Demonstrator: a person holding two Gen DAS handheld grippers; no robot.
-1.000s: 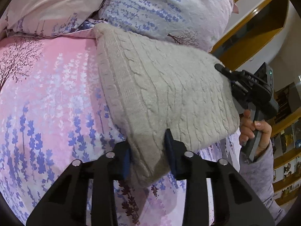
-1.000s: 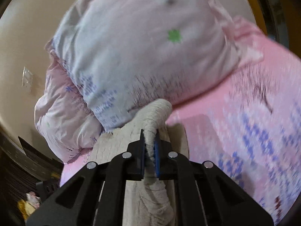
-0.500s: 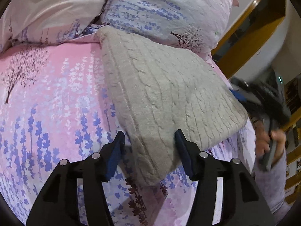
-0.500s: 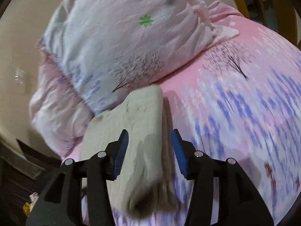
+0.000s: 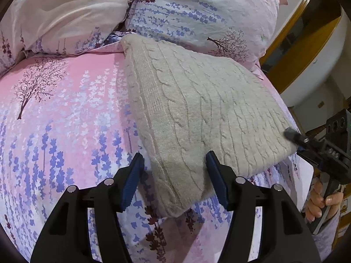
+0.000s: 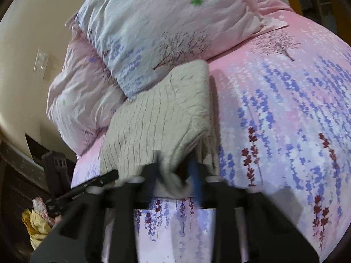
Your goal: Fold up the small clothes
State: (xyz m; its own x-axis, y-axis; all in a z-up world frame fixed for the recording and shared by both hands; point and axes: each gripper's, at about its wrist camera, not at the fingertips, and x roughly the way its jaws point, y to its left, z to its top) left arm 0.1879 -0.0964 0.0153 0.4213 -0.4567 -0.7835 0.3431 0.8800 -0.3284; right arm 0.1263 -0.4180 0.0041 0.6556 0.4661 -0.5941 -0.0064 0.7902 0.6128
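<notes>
A beige cable-knit sweater (image 5: pixel 208 109) lies folded on the pink flowered bedsheet (image 5: pixel 65 109), its far edge against the pillows. My left gripper (image 5: pixel 173 175) straddles the sweater's near corner. Its jaws are opening and the blue pads stand clear of the knit on both sides. My right gripper (image 5: pixel 294 137), held by a hand (image 5: pixel 318 201), meets the sweater's right corner with its tips close together. In the right wrist view the sweater (image 6: pixel 158 127) has a fold of its near edge caught in the blurred, closing right gripper (image 6: pixel 174 179).
Two floral pillows (image 5: pixel 197 11) (image 5: pixel 61 15) are piled at the head of the bed. Wooden furniture (image 5: pixel 296 50) stands past the bed's right side. Beside the bed, a yellow cloth (image 6: pixel 37 225) lies low at the left, under a wall with a switch plate (image 6: pixel 41 61).
My left jaws have spread off the sweater corner they pinched. My right gripper let go of the raised fold, drew back toward the near edge, and closed again; the sweater now lies flat.
</notes>
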